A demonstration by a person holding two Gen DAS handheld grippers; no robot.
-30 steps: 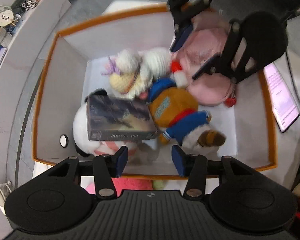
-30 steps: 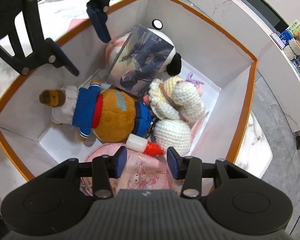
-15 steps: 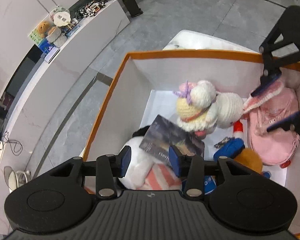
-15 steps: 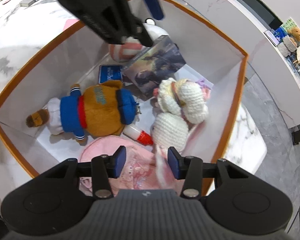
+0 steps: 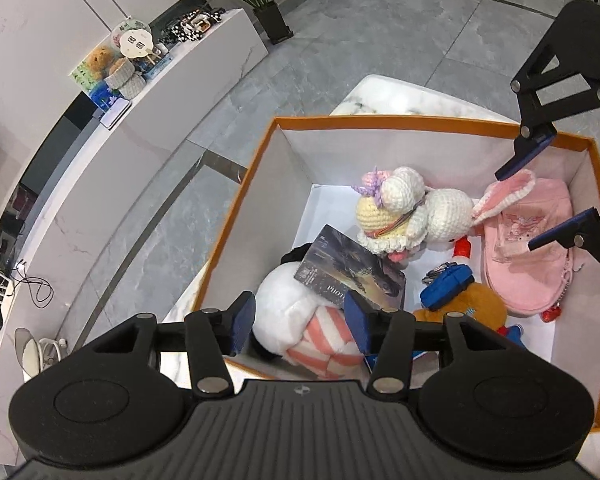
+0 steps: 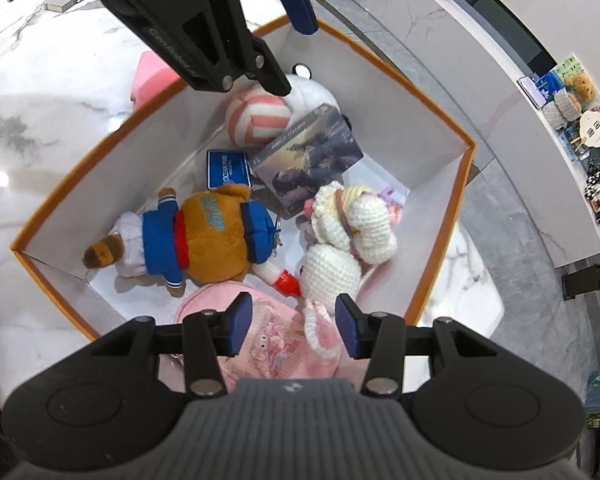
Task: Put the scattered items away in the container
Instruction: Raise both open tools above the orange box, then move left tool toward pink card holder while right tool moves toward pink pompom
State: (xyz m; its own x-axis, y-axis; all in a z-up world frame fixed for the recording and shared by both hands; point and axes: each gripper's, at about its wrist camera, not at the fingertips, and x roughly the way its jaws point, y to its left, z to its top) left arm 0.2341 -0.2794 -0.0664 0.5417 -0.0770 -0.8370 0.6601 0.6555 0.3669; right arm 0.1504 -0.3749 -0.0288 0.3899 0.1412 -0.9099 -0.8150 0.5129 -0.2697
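An orange-rimmed white box stands on the marble table. In it lie a white plush with pink stripes, a dark photo-card box, a crocheted doll, a brown bear in blue, a pink cap, a red-capped small bottle and a blue card. My left gripper is open and empty above the box's near edge. My right gripper is open and empty above the cap.
A pink item lies on the marble table outside the box. A long white counter with small toys stands beyond, across grey floor. The other gripper hangs over the box's far side in each view.
Both grippers have lifted and pulled back from the box. The left one swung outward, so floor and counter now show. The items lie as before.
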